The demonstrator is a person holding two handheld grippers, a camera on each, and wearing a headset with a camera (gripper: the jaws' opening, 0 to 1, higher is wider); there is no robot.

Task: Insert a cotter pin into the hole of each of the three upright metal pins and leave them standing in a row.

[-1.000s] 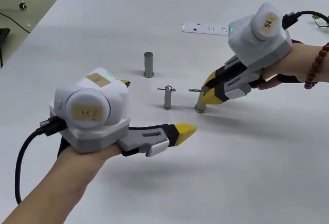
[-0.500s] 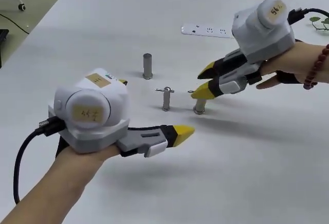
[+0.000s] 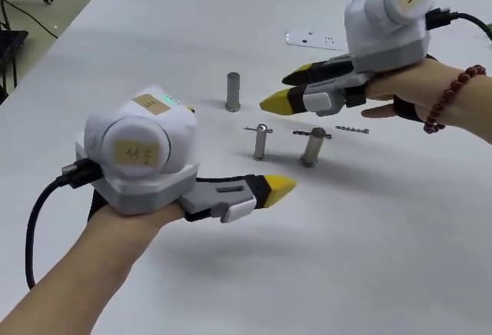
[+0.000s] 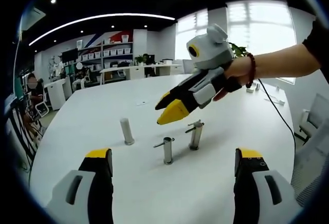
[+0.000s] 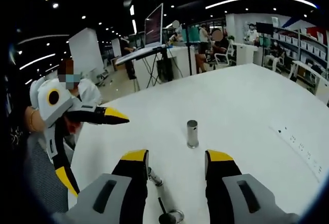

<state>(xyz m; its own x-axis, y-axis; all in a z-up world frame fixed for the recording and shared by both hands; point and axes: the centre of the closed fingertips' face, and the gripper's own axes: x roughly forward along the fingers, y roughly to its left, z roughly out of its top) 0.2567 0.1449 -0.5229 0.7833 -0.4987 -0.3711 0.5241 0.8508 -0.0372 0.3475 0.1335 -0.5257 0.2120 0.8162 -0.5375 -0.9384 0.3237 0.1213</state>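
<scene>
Three upright metal pins stand on the white table. The far-left pin (image 3: 232, 92) is bare. The middle pin (image 3: 260, 141) and the right pin (image 3: 312, 145) each carry a cotter pin through the top. A loose cotter pin (image 3: 352, 129) lies right of them. My right gripper (image 3: 283, 89) hovers open and empty above the pins, pointing left. My left gripper (image 3: 234, 148) is open and empty in front of them. In the left gripper view the bare pin (image 4: 126, 131) and both fitted pins (image 4: 167, 150) (image 4: 195, 134) stand between the wide-apart jaws, beneath the right gripper (image 4: 175, 108).
A white power strip (image 3: 315, 40) lies at the back of the table. In the right gripper view the bare pin (image 5: 192, 133) stands ahead of the open right gripper (image 5: 177, 157), with the left gripper (image 5: 77, 113) at the left. Desks and people sit far behind.
My right gripper has opened, risen off the right pin and moved left, leaving the cotter pin in it. The head camera has shifted a little. The left gripper has stayed put.
</scene>
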